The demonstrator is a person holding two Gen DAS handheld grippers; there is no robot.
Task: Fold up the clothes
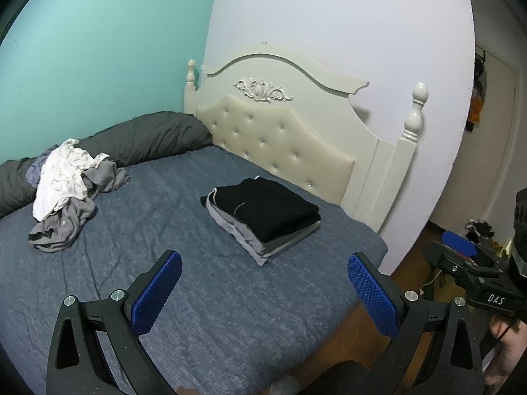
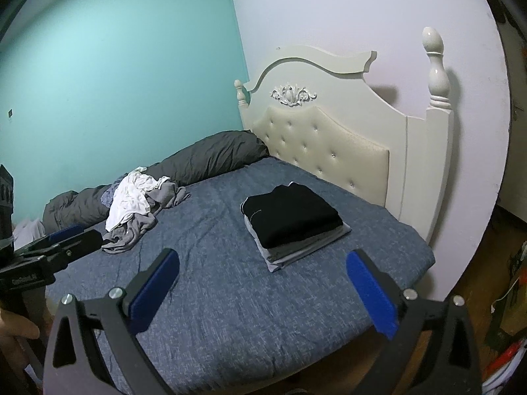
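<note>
Both the left gripper [image 1: 263, 296] and right gripper [image 2: 263, 293] gape, released and empty. Reaching for the crumpled heap [image 1: 66, 191] at ten o'clock, they risk snagging several garments together. A careless swing could topple the folded stack [image 1: 263, 217] at twelve.

We are in a bedroom of a home. A bed [image 1: 204, 296] with a blue-grey quilted cover fills most of both views, and at its far end stands a cream headboard [image 1: 283, 131] with a tufted, buttoned panel, a carved floral ornament and turned posts. A dark grey duvet [image 1: 141, 138] lies rolled along the far left edge against a turquoise wall [image 1: 98, 49]; the wall behind the headboard is pale lilac. On the bed we see a folded stack of clothes [image 1: 266, 217] near the headboard and a loose heap of laundry [image 1: 69, 191] to the left. Wooden flooring [image 2: 474, 263] shows to the right of the bed.
</note>
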